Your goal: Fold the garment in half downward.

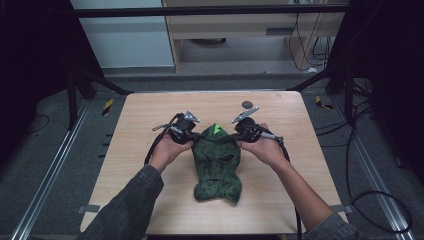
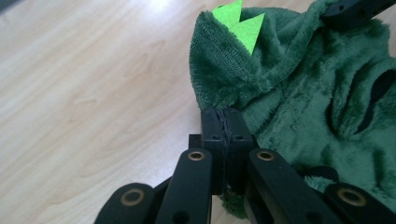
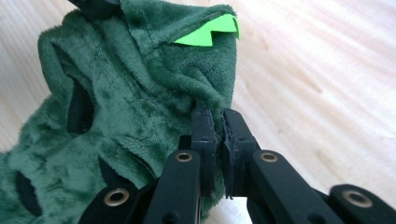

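Lying near the middle of the table [image 1: 150, 110], the green fleece garment [image 1: 217, 167] is being pinched at both sides of its hood end, the end with the bright green spikes [image 1: 216, 129], and I am holding it there. I am clamping the left gripper [image 2: 226, 122] tight on the fleece edge, and the right gripper [image 3: 215, 122] is closing just as tightly on the opposite edge. The lower part is resting flat on the wood, toward me. I am judging that each bite is taking only a thin fold of slippery pile, so an uneven lift or pull could slide one edge free and leave the garment dangling from one side.
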